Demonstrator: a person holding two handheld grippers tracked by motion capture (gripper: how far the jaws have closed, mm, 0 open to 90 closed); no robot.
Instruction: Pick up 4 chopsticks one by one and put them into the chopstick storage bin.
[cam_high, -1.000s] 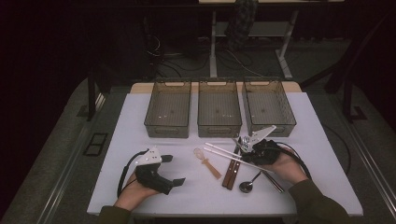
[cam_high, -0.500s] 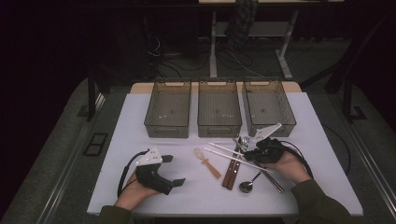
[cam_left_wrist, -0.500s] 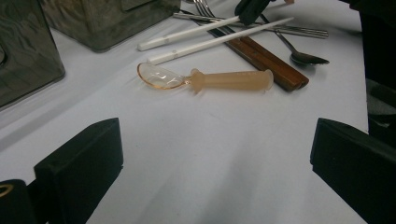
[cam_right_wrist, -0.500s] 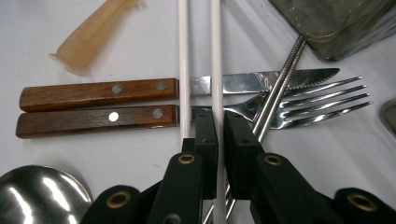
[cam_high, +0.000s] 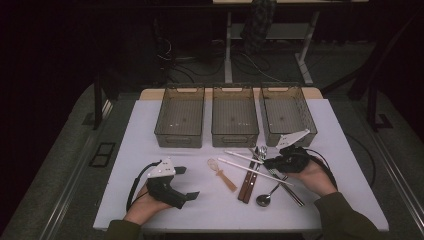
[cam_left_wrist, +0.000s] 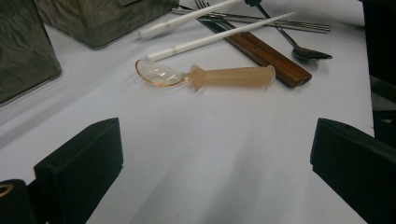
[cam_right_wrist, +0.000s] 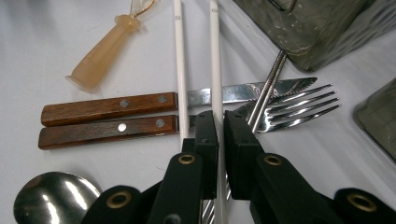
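Note:
Cutlery lies on the white table (cam_high: 150, 125): an orange translucent spoon (cam_high: 222, 173) (cam_left_wrist: 210, 77) (cam_right_wrist: 105, 46), two wood-handled knives (cam_high: 247, 182) (cam_right_wrist: 107, 116), a fork (cam_right_wrist: 299, 109), a metal spoon (cam_high: 265, 197) (cam_right_wrist: 53, 198) and two white chopsticks (cam_high: 245, 159) (cam_right_wrist: 180, 70). My right gripper (cam_high: 272, 162) (cam_right_wrist: 220, 126) is shut on the right-hand chopstick (cam_right_wrist: 214, 56), just above the knife blades. Near the front left, my left gripper (cam_high: 187, 182) (cam_left_wrist: 217, 163) rests open, its jaws wide apart over bare table short of the orange spoon.
Three clear grey bins (cam_high: 181, 117) (cam_high: 235, 116) (cam_high: 287, 112) stand in a row at the back of the table. A bin wall (cam_right_wrist: 317, 28) is close beyond the fork. Bare table lies in front of the left bin.
My right gripper has shifted slightly to the right over the cutlery. The left gripper has stayed where it was.

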